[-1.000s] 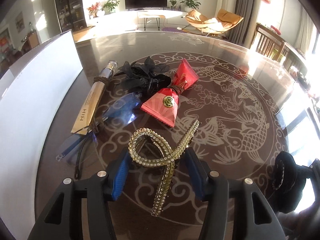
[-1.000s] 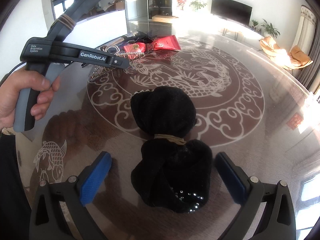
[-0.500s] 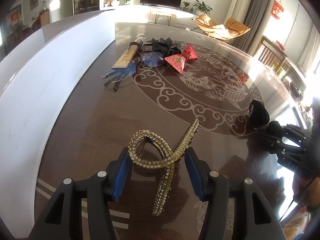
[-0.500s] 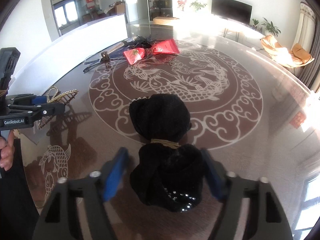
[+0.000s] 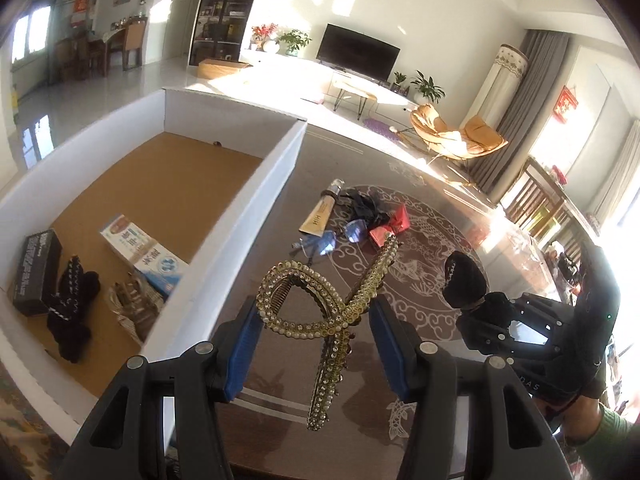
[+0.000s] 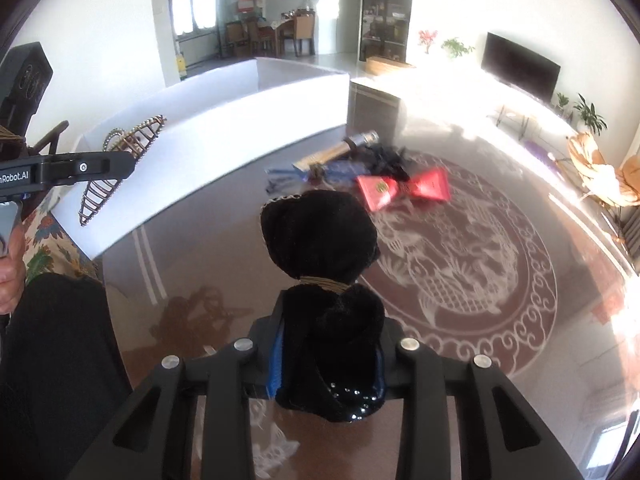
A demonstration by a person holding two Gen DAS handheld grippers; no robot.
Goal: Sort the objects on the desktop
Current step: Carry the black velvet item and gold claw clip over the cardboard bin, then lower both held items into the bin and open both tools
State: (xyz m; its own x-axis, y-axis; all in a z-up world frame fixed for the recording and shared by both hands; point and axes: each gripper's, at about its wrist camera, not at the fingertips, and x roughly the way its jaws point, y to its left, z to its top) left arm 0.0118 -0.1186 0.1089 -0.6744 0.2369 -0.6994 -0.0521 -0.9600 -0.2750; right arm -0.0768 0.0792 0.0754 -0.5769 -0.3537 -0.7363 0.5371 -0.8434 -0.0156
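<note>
Left wrist: white box (image 5: 248,200) holds carton, black items; left gripper (image 5: 316,344) clamps hair claw (image 5: 320,308); right gripper (image 6: 328,360) clamps black bow (image 6: 320,240).

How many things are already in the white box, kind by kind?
Cartons: 2, the black carton and the blue-and-white carton
Black beaded hair piece: 1
Pale claw clip: 1
Total: 4 in the white box
</note>
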